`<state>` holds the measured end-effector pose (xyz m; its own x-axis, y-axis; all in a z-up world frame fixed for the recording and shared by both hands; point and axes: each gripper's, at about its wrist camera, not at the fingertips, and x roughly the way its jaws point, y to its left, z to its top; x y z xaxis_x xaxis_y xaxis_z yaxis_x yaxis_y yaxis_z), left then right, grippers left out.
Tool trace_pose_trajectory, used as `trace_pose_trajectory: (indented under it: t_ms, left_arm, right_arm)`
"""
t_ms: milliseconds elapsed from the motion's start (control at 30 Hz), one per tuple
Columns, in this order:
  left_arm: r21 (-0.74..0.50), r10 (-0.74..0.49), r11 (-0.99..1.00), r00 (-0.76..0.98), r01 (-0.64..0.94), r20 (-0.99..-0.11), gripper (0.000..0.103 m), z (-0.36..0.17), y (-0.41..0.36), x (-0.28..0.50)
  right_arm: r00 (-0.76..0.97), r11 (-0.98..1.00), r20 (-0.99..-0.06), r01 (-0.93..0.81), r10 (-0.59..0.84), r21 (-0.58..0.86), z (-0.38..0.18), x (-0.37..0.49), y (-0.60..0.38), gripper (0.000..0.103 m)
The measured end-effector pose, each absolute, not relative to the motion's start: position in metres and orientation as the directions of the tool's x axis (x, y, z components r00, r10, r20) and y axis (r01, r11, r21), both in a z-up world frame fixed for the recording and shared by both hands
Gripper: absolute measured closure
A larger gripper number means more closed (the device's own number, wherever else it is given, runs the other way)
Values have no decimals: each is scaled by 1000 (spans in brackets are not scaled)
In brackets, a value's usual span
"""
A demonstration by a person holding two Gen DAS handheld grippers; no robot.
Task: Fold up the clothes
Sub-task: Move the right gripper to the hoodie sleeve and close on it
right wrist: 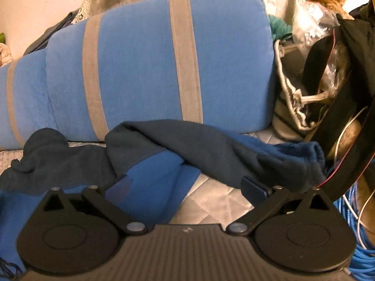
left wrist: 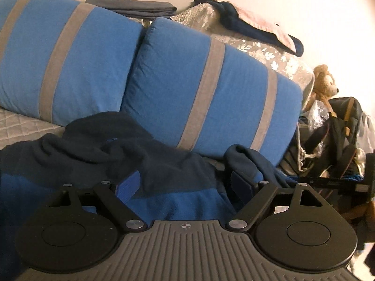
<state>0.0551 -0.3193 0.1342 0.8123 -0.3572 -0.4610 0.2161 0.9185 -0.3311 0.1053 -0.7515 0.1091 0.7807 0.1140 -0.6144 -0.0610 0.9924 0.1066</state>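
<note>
The garment (left wrist: 164,164) is a fleece top in dark navy and bright blue. It lies crumpled on the quilted grey sofa seat (right wrist: 211,201), directly in front of the blue cushion (left wrist: 206,89) with grey stripes. All positions below are given relative to that cushion.

Left gripper (left wrist: 185,183): the jaws stand wide apart, low over the garment in front of the cushion. Navy folds lie between the blue pads (left wrist: 130,183), and bright blue fleece fills the space below them. Whether the pads touch the cloth cannot be determined; nothing is clamped.

Right gripper (right wrist: 185,187): the jaws also stand wide apart, in front of the cushion's lower edge. A navy sleeve (right wrist: 234,149) runs across in front of the cushion, ending in a cuff near the cushion's right end. The right finger sits just beside or under this sleeve; contact cannot be confirmed. Nothing is clamped.

Surroundings: a second striped cushion (left wrist: 58,58) sits to the left of the first. Folded dark clothes (left wrist: 133,5) rest on the sofa back above and behind it. A plush bear (left wrist: 324,82) and a dark bag (right wrist: 339,89) sit past the cushion's right end, and blue cable (right wrist: 351,210) lies coiled below the bag.
</note>
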Motion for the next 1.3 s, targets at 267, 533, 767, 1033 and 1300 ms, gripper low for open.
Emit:
trace_pose_trajectory:
  t_ms: [267, 533, 767, 1033, 1300]
  left_arm:
    - [-344, -357, 918, 789, 198, -499, 18, 127, -327, 61]
    - [-349, -373, 912, 787, 214, -491, 18, 126, -328, 60]
    - [-417, -396, 889, 771, 187, -498, 18, 121, -322, 69]
    - [-405, -418, 888, 753, 219, -508, 18, 118, -328, 71]
    - [-414, -438, 879, 744, 237, -504, 18, 119, -329, 70]
  right_arm:
    - [767, 991, -630, -52, 121, 127, 82, 109, -750, 9]
    - [756, 970, -633, -12, 168, 243, 55, 114, -767, 20]
    - [740, 948, -636, -6, 218, 318, 41, 134, -771, 30]
    - [723, 938, -649, 4, 236, 346, 26, 162, -762, 39]
    - [681, 955, -693, -31, 235, 294, 24, 161, -738, 95]
